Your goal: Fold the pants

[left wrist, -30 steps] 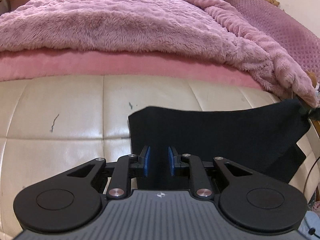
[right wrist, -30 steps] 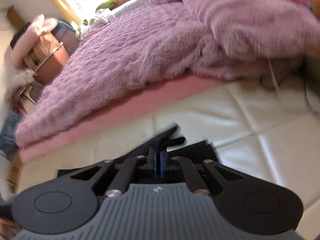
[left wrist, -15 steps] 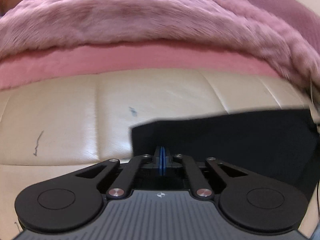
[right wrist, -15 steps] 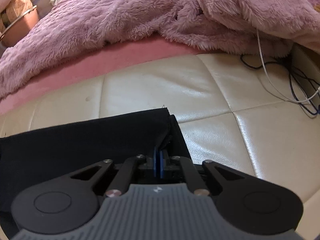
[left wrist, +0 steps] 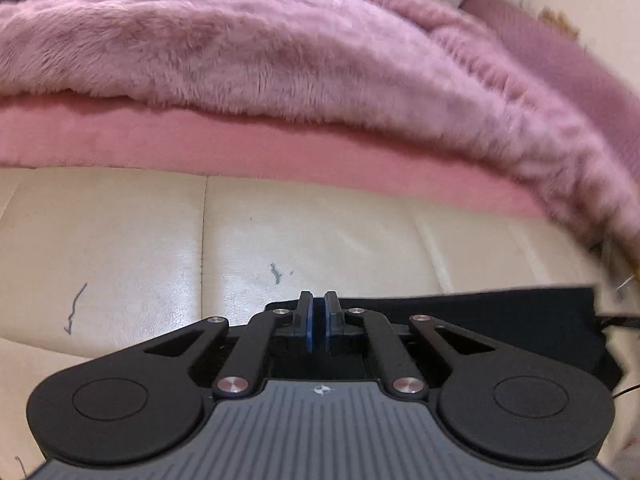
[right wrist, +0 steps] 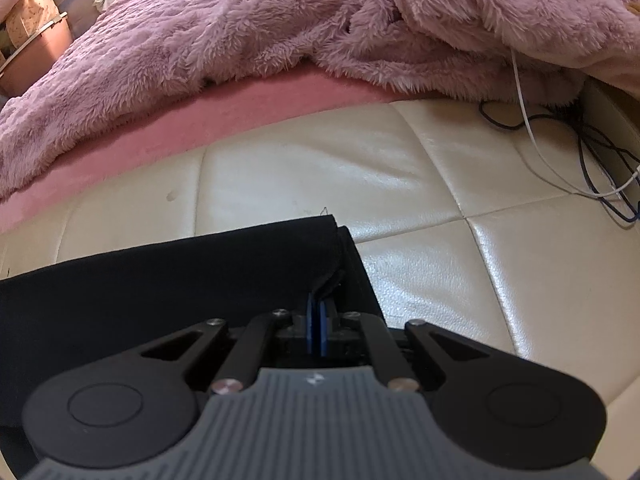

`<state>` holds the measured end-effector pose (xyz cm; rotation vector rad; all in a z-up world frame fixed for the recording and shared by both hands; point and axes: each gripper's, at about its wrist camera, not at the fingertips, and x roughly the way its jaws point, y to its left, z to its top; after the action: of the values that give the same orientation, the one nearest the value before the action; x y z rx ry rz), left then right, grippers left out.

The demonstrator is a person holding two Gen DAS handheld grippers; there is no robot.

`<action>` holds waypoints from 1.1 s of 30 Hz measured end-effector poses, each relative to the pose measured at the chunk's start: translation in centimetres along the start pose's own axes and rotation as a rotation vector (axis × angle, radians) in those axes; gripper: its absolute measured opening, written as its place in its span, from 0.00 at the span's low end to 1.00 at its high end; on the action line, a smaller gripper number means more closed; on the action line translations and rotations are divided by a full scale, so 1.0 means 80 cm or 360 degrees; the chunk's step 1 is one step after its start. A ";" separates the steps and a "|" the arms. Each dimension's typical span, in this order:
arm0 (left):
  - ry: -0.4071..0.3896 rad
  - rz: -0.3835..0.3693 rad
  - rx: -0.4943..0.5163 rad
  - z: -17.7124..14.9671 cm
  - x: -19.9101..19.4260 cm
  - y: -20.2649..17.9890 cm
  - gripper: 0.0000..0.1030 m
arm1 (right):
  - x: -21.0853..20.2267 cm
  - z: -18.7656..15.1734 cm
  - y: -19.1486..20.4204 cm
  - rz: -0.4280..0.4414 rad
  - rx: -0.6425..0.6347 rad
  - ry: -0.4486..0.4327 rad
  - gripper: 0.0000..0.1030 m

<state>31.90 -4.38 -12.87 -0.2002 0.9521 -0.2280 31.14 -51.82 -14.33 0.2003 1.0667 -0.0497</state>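
Observation:
The black pants (right wrist: 168,280) lie folded on the cream leather cushion (right wrist: 312,176). In the left wrist view the pants (left wrist: 500,324) stretch to the right behind my left gripper (left wrist: 319,312), whose blue pads stand a narrow slit apart over the pants' left edge; no cloth shows between them. My right gripper (right wrist: 316,312) is shut on the pants' right edge, with the top layer lifted slightly at the pads.
A fluffy purple blanket (left wrist: 280,48) on a pink mattress (left wrist: 240,152) runs along the far side of the cushion. White and dark cables (right wrist: 592,160) lie at the right in the right wrist view. A brown basket (right wrist: 36,36) stands far left.
My left gripper closed from open, and its pads now stand slightly apart. It moved forward to the pants' far left edge. My right gripper stayed shut on the pants, which settled flat.

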 end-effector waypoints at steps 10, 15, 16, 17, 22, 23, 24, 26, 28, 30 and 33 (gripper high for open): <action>-0.0011 0.0179 0.0014 0.002 -0.018 0.013 0.05 | -0.008 -0.005 0.003 -0.0060 0.0000 -0.0040 0.05; -0.0013 0.0038 0.0118 -0.030 -0.069 0.001 0.05 | -0.043 -0.034 0.014 -0.0372 -0.0023 -0.0239 0.21; -0.0001 -0.0003 0.0136 -0.041 -0.078 -0.004 0.05 | -0.054 -0.042 0.017 -0.0365 0.0008 -0.0282 0.22; 0.0007 -0.0033 0.0156 -0.049 -0.082 -0.009 0.05 | -0.063 -0.049 0.020 -0.0325 0.0028 -0.0317 0.22; 0.0061 -0.0095 0.0244 -0.108 -0.102 -0.032 0.05 | -0.084 -0.097 0.084 -0.0016 -0.0060 -0.0373 0.22; 0.0089 -0.0108 0.0245 -0.117 -0.102 -0.033 0.05 | -0.084 -0.104 0.099 0.0022 -0.0091 -0.0371 0.22; 0.0115 -0.0108 0.0247 -0.125 -0.102 -0.032 0.05 | -0.083 -0.112 0.115 0.0055 -0.0124 -0.0368 0.22; 0.0144 -0.0065 0.0247 -0.137 -0.099 -0.028 0.04 | -0.080 -0.125 0.145 0.0116 -0.0163 -0.0367 0.21; 0.0170 -0.0062 0.0214 -0.148 -0.100 -0.022 0.04 | -0.071 -0.137 0.167 0.0147 -0.0186 -0.0356 0.21; 0.0172 -0.0063 0.0200 -0.157 -0.104 -0.015 0.04 | -0.061 -0.150 0.183 0.0135 -0.0194 -0.0328 0.21; 0.0166 -0.0098 0.0132 -0.167 -0.108 -0.003 0.04 | -0.047 -0.165 0.191 0.0137 -0.0184 -0.0261 0.21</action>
<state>16.03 -3.09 -13.64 -0.1427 1.0386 -0.3367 20.01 -34.54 -15.10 0.1351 0.8939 0.0718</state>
